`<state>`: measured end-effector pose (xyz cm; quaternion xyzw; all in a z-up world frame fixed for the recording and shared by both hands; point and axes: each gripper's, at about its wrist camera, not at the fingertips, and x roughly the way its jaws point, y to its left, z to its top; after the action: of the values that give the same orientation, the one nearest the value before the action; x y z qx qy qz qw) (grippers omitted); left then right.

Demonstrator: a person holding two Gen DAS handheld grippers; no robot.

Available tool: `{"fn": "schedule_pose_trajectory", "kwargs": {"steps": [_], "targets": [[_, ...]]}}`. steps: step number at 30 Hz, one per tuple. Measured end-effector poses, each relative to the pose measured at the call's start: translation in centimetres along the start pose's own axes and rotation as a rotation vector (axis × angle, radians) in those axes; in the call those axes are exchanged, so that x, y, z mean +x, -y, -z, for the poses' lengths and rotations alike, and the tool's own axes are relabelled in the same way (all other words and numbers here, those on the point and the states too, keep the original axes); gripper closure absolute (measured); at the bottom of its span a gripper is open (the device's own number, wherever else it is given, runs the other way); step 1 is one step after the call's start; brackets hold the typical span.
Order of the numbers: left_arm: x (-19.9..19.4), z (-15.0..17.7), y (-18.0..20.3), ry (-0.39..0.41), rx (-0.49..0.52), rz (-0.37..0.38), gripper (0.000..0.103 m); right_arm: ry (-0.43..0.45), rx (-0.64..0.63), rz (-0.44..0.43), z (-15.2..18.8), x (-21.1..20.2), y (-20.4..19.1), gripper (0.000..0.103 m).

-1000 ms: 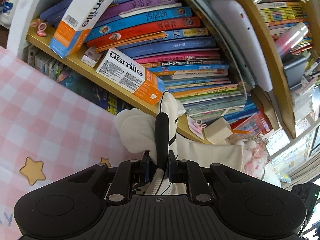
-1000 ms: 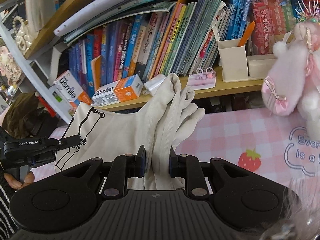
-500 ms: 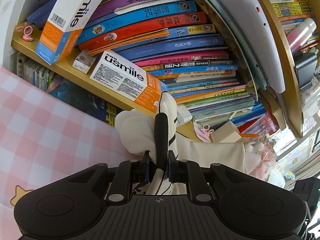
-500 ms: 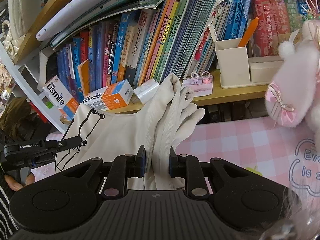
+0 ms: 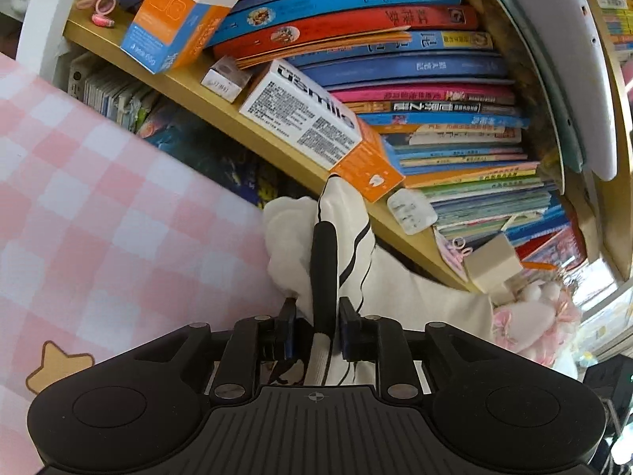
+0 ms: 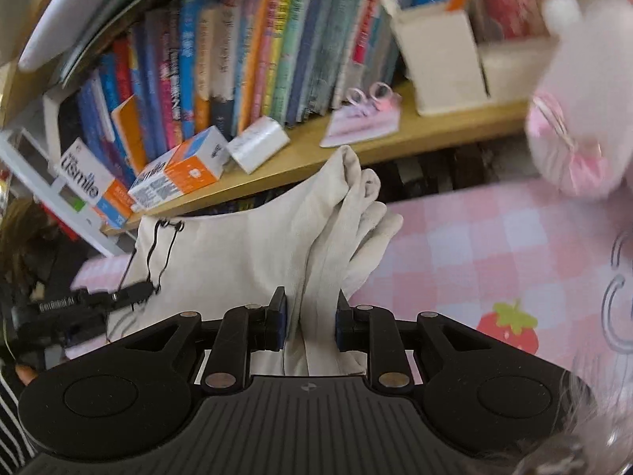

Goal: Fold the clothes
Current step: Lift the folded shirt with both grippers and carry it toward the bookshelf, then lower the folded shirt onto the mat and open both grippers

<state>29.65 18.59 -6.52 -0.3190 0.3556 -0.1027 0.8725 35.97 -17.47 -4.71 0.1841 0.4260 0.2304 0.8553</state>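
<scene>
- In the left wrist view, the pink checked tablecloth (image 5: 110, 213) fills the left half of the frame, with a brown star printed on it at the lower left.
- At the lower centre of this view is the left gripper (image 5: 315, 328). Its jaws are opening, and the cream garment (image 5: 427, 301) with its black cord and black trim is between them. On the left side I see a gap between pad and cloth, so I judge that the hold is loosening.
- From there the cloth runs away to the right of the frame, toward the pink plush toy (image 5: 534, 316) at the right edge. The wooden bookshelf (image 5: 245, 126) with the toothpaste boxes is above and behind.
- In the right wrist view, the left gripper (image 6: 130, 291) shows at the middle left, at the corner where the black cord (image 6: 158, 253) hangs.
- The cream garment (image 6: 237, 253) is stretched from that corner to the right gripper (image 6: 307, 326) at the lower centre, so its long axis lies across the frame, between the two grippers.
- The right gripper is closed on a bunched cream fold, which stands up from its jaws toward the shelf.
- To the right of it, the tablecloth (image 6: 474, 245) with a strawberry print is bare. I think the cloth will be laid down there, and the right hand is the nearer one to this place.
</scene>
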Motion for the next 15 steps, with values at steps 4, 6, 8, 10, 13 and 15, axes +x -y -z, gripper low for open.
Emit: {"fn": "schedule_pose_trajectory", "kwargs": {"steps": [4, 6, 8, 10, 13, 15], "targets": [[-0.1, 0.2, 0.1, 0.002, 0.016, -0.038, 0.065, -0.001, 0.037, 0.031, 0.3, 0.0, 0.5, 0.067], [-0.6, 0.2, 0.4, 0.001, 0.015, -0.069, 0.057, 0.009, 0.047, 0.068, 0.5, -0.2, 0.6, 0.056], [-1.3, 0.1, 0.7, 0.004, 0.031, -0.108, 0.049, 0.023, 0.066, 0.078, 0.7, -0.7, 0.7, 0.055], [-2.1, 0.3, 1.2, 0.012, 0.063, -0.140, 0.047, 0.036, 0.083, 0.089, 0.9, -1.5, 0.7, 0.053], [-3.7, 1.0, 2.1, 0.017, 0.095, -0.161, 0.047, 0.055, 0.070, 0.114, 1.4, -2.9, 0.3, 0.051], [-4.6, 1.9, 2.8, 0.021, 0.110, -0.166, 0.047, 0.067, 0.047, 0.132, 2.0, -4.1, -0.1, 0.047]]}}
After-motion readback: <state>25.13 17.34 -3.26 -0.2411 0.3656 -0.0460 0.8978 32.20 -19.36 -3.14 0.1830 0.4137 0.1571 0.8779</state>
